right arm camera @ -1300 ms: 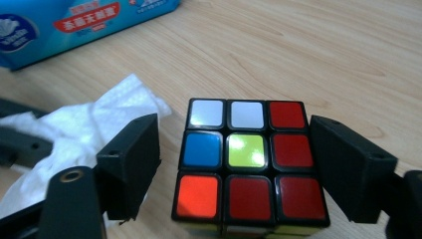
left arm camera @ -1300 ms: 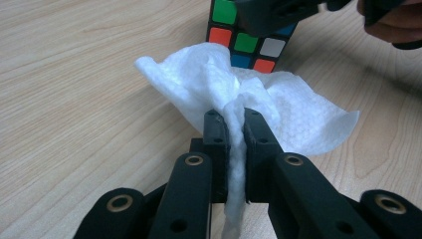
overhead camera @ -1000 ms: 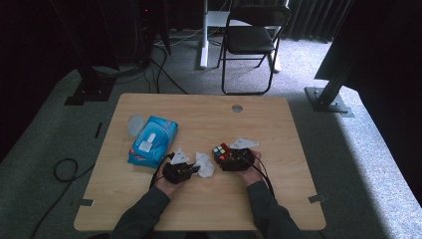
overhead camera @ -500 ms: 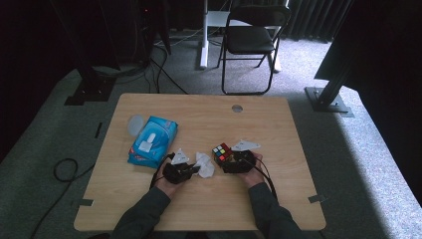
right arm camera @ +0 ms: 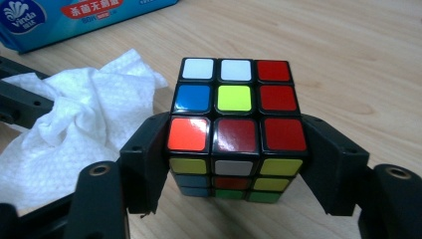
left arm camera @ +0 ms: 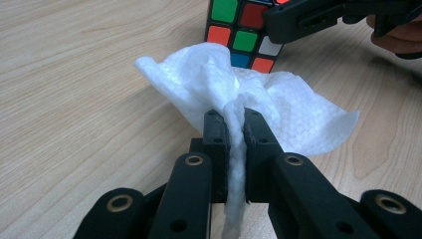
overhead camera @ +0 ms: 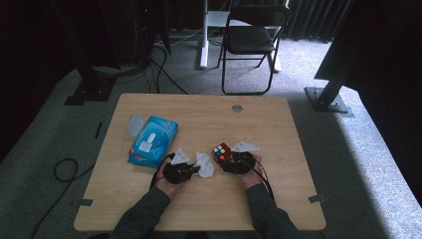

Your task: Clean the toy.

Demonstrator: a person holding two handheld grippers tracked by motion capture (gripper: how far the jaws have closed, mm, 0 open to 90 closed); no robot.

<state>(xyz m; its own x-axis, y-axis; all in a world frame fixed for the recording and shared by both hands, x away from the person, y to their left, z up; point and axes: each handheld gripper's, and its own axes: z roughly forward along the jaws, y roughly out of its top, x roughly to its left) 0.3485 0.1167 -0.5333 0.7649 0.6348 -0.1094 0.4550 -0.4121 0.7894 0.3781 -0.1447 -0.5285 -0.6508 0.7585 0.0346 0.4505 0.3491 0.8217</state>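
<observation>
Left gripper [left arm camera: 236, 130] has its jaws pinched together on a crumpled white tissue [left arm camera: 249, 99], which spreads over the table [overhead camera: 278, 129] toward the puzzle cube [right arm camera: 234, 124] at 12 o'clock. Right gripper [right arm camera: 234, 164] clamps that cube by two opposite sides, low on the wood near table centre. At 10 o'clock from both lies a blue tissue pack [overhead camera: 152, 142], close by. Bare tabletop stretches toward 12 and 3 o'clock, and the near edge lies at 6.

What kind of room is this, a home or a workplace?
Probably a lab or studio rather than a home: a bare wooden table on grey carpet, dark curtains behind, metal stands bolted beside it, a folding chair and loose cables on the floor.
</observation>
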